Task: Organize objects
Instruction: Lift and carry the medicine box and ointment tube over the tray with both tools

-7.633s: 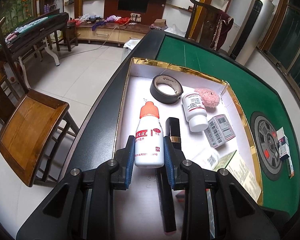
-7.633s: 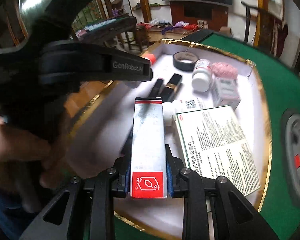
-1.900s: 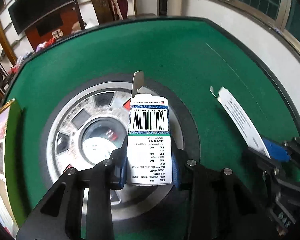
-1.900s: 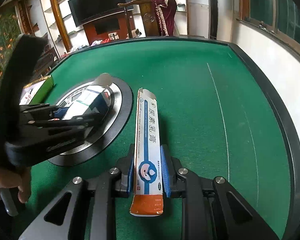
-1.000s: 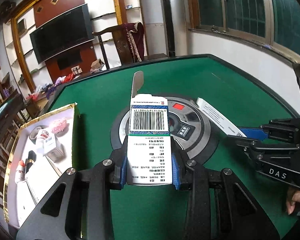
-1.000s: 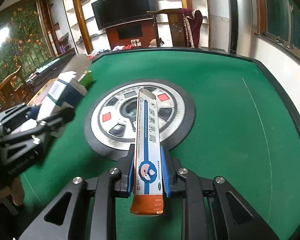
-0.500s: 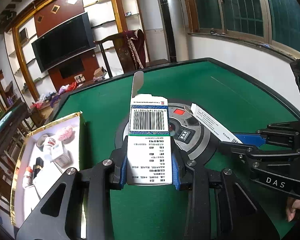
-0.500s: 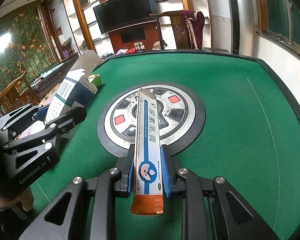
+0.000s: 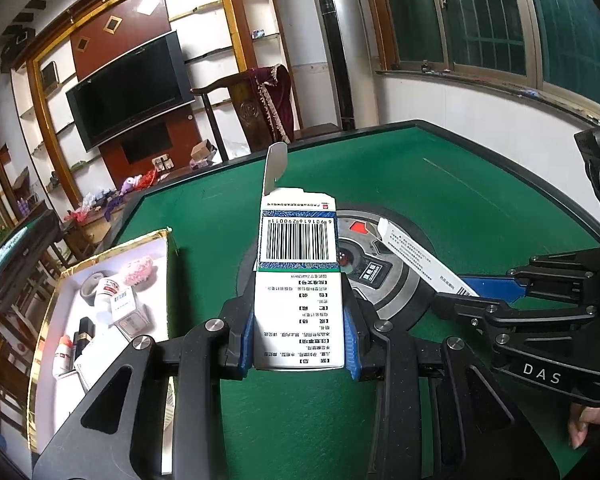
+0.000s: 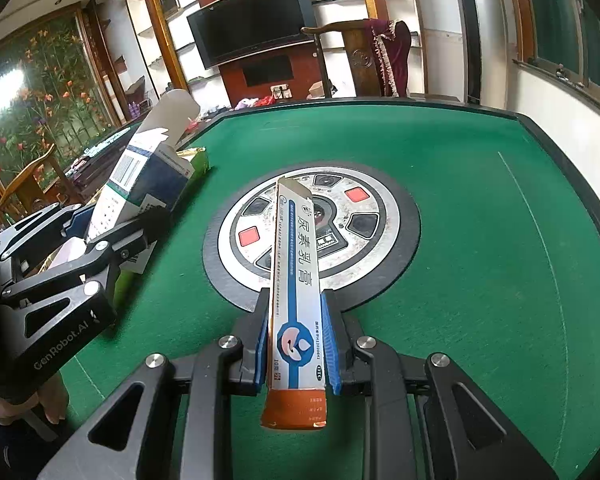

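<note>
Since half a second ago both tools have lifted and tipped back a little, so more of the room shows beyond the counter while each grip looks unchanged. Nearest in the left wrist view, the left tool is closed on the lower part of a white medicine box — barcode up, top flap open and pointing away. In the right wrist view the right tool is clamped on the slim ointment carton, orange end toward the camera, far end open. Both boxes hang above the green felt, their long axes running forward along the fingers. Beyond them sits the round centre panel of the counter, directly under the carton's far end. The gold-edged tray of bottles and tape lies to the left of the left tool — so that hand seems the nearer one for setting a box down there, with a leftward swing.
</note>
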Motion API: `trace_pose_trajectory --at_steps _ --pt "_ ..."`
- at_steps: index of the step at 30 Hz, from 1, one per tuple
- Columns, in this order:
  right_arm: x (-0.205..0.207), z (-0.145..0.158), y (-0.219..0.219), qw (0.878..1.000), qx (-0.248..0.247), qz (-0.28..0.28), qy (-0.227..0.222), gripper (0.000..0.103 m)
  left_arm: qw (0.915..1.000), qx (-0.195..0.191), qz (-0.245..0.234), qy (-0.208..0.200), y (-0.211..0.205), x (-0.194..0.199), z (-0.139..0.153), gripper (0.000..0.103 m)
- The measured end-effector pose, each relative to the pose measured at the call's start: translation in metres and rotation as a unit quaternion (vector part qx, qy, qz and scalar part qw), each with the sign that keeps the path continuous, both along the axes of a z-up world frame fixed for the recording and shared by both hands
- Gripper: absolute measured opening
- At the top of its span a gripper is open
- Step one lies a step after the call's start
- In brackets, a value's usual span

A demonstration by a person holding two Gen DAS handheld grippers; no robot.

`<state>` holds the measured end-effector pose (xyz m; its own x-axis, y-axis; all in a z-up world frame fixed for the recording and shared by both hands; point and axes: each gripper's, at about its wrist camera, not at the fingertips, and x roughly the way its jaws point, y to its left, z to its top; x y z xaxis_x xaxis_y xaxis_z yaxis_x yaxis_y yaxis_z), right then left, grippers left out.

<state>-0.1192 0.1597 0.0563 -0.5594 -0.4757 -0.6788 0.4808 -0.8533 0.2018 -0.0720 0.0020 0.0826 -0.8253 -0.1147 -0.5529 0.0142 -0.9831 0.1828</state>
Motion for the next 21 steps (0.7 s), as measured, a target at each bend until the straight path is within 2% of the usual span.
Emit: trace_pose_trajectory --at_steps 10,21 --pt "0.006 0.000 -0.006 1.000 -0.013 -0.001 -0.004 0.023 0.9996 0.003 0.013 0.024 -0.008 0.009 0.011 0.034" --pt "0.015 0.005 -0.037 1.000 -0.026 0.015 -0.004 0.022 0.9982 0.015 0.031 0.048 -0.028 0.023 0.025 0.034"
